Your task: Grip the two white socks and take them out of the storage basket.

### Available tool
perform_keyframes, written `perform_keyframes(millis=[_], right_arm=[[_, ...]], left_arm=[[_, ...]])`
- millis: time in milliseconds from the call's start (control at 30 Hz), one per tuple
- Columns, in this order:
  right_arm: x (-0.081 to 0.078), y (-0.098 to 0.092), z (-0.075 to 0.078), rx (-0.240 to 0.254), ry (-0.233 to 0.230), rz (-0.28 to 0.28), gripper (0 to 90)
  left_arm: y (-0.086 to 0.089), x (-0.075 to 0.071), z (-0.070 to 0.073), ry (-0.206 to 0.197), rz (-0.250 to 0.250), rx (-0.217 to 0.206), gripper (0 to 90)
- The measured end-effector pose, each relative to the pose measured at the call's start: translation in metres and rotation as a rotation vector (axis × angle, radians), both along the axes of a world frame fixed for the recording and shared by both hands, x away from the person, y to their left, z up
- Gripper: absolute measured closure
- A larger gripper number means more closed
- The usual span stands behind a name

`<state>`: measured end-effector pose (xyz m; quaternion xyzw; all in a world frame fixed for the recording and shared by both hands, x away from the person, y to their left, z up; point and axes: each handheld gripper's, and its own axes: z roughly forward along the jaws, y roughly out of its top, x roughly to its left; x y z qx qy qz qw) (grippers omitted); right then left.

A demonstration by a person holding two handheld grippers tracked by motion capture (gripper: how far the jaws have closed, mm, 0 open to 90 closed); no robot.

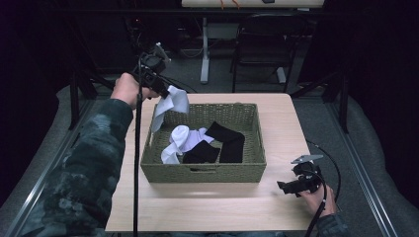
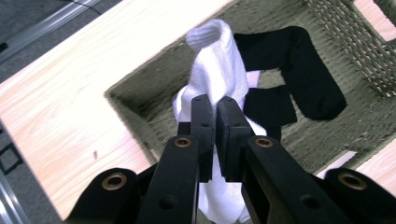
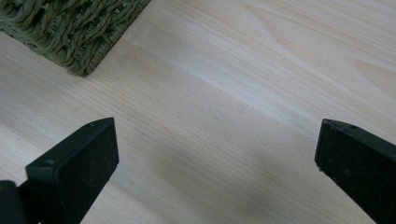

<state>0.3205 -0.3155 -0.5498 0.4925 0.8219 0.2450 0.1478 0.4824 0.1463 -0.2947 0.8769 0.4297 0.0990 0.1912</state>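
The left gripper [image 1: 165,91] hangs above the far left corner of the woven basket [image 1: 202,173], its jaws pinched on a white sock [image 1: 170,104] that dangles clear of the basket's far rim; in the left gripper view the sock [image 2: 219,60] droops on both sides of the closed pads. Inside the basket lie another white sock [image 1: 182,139] and two black socks [image 1: 228,140], the black ones toward the right wall, one overlapping the other.

The basket sits in the middle of a pale wooden tabletop [image 1: 207,202] with a light, straight grain (bare board runs along the near edge and down the right edge). The right gripper [image 1: 285,187] rests near the tabletop's near right corner, well apart from the basket, its jaws spread wide with nothing between them; the right gripper view looks over bare wood [image 3: 224,102] toward a basket corner [image 3: 74,32].

Around the table the room is dark: grey floor, a black chair [image 1: 262,44] and a white table leg [image 1: 205,49] beyond the far edge.
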Motion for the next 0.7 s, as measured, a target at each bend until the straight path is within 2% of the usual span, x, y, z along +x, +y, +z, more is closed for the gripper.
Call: perform_keyframes(millis=[333,700], right_arm=[[0.000,0.001,-0.001,0.014,0.001,0.002,0.0],[0.000,0.001,0.000,0.006,-0.001,0.000,0.0]], left_arm=[[0.031,-0.004,0.006,-0.015,0.059,-0.009,86.7],[0.081,-0.014,0.012,-0.023,0.151,-0.016,86.8]])
